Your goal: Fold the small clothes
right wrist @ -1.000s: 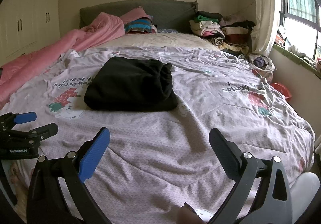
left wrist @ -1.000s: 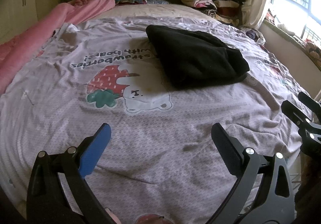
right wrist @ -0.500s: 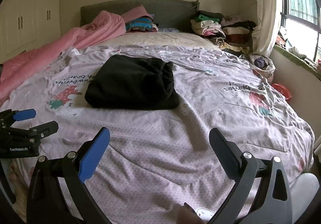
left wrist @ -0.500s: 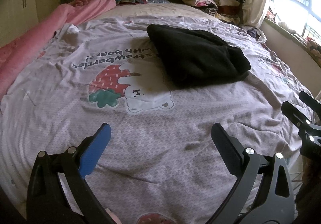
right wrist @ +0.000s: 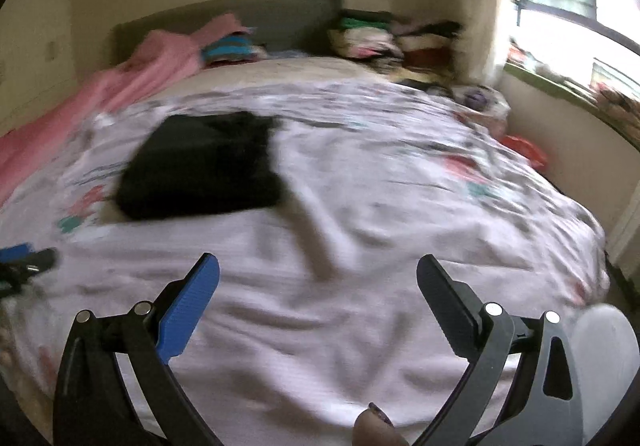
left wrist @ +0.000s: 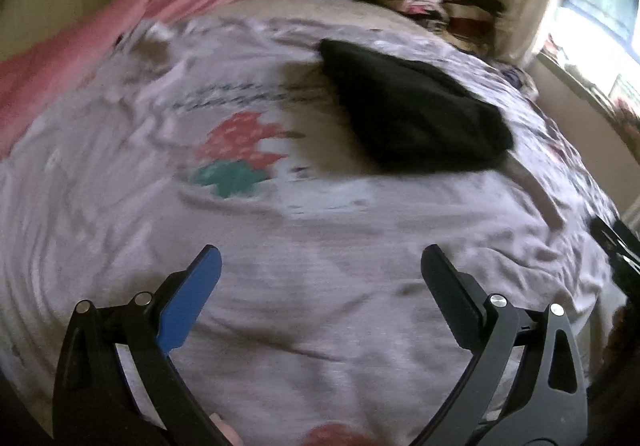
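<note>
A black garment [left wrist: 412, 118] lies folded into a thick, roughly square bundle on the bed [left wrist: 320, 306], out toward the middle of the pale printed quilt and well apart from both tools. The left hand-held gripper [left wrist: 320, 274] hangs over the near part of the quilt with its jaws spread wide and nothing between them; a strawberry and bear print [left wrist: 240, 154] shows on the cover just beside the bundle. The right hand-held gripper [right wrist: 318, 278] is likewise wide open and empty above the near edge of the bed, and from its view the bundle sits ahead and to the left. Both views are smeared with motion blur, so fine detail of the cloth is lost.

To my eye this piece looks finished: its edges are tucked in and neither tool touches it. The step in hand seems to be the gap between garments. Heaps of clothes [right wrist: 372, 38] are piled at the head of the bed by the window, and a pink blanket [left wrist: 120, 30] lies along the far left side. The next move probably calls for reaching well forward to that heap, pinching a single item by one edge, and dragging it to the clear stretch of quilt in front without disturbing the black bundle.
</note>
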The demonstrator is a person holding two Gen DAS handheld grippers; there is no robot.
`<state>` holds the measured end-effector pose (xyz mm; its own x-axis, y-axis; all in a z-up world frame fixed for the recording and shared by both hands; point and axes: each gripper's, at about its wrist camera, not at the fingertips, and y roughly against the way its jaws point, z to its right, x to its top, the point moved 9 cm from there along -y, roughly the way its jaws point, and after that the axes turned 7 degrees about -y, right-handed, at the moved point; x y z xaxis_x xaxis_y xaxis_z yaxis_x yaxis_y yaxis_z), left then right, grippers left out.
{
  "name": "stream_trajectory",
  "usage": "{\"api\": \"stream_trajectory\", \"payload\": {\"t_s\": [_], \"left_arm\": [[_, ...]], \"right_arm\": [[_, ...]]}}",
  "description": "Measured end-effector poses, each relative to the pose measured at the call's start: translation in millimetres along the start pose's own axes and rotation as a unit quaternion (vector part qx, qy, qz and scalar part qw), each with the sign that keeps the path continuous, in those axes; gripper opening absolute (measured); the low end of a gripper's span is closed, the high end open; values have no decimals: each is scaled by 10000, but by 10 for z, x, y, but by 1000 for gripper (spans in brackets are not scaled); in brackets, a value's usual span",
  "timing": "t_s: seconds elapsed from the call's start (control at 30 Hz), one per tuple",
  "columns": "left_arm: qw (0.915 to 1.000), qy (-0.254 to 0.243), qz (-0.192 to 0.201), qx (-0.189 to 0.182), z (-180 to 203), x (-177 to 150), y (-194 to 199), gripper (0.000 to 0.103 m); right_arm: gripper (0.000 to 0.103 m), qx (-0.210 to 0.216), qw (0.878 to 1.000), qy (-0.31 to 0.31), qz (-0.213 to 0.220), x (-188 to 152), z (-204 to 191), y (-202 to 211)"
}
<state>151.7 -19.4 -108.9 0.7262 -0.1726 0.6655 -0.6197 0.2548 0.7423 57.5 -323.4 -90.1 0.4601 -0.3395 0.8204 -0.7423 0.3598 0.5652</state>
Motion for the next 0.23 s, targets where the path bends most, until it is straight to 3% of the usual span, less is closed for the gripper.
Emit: {"api": "stream_trajectory", "payload": {"t_s": [0.13,0.23], "left_arm": [[9977,496,-46,462,-912,8,56,93],[9898,917,-121,1088,-1816,-48,144,93]], "right_arm": [[98,-1007,9917,-803,32,15,1101,62],[99,-2071,9687,-1365,52,-82,2189,172]]}}
